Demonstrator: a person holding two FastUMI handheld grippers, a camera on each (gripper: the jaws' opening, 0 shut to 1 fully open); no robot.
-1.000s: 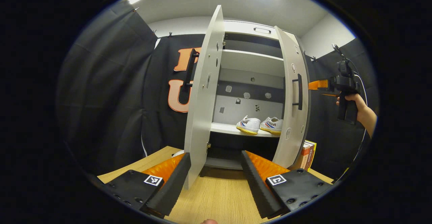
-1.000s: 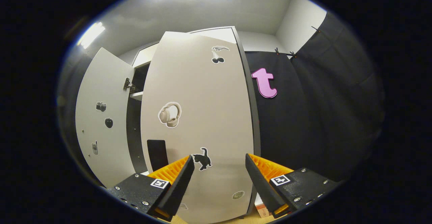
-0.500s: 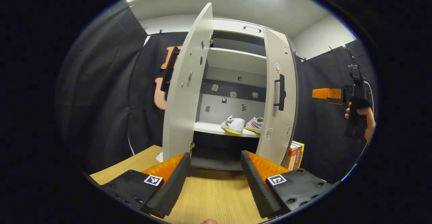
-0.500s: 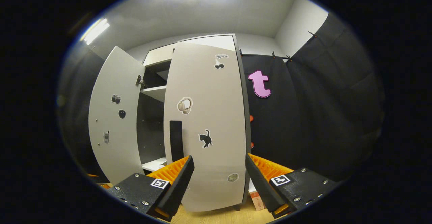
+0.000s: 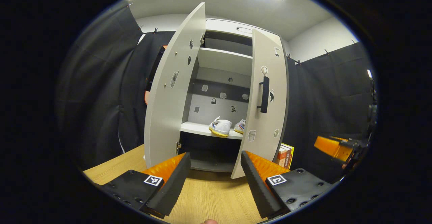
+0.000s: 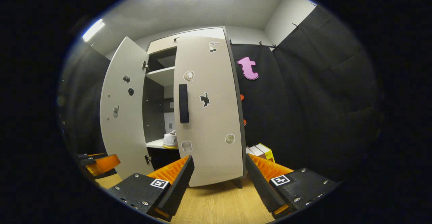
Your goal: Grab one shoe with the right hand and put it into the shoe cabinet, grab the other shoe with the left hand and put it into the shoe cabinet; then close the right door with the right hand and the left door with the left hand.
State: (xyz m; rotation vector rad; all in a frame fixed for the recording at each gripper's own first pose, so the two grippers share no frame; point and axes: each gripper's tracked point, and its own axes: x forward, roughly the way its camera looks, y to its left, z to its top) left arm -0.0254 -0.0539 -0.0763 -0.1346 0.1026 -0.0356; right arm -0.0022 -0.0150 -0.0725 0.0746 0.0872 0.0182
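Note:
The white shoe cabinet stands on the wooden table. Two white shoes rest side by side on its lower shelf. Its left door hangs wide open. The right door, with a black handle, is swung most of the way in and hides part of the second shoe. My left gripper is open and empty, held back from the cabinet. My right gripper is open and empty, facing the right door from a distance. One shoe peeks past that door.
Several books stand against the cabinet's right side. Black cloth walls close in on the left and right. The wooden tabletop spreads in front of the cabinet. The right gripper's orange body sits low at the far right.
The right door has swung further toward shut. My right gripper has pulled back from it and dropped lower. The left gripper's view has shifted so the cabinet sits more to the left.

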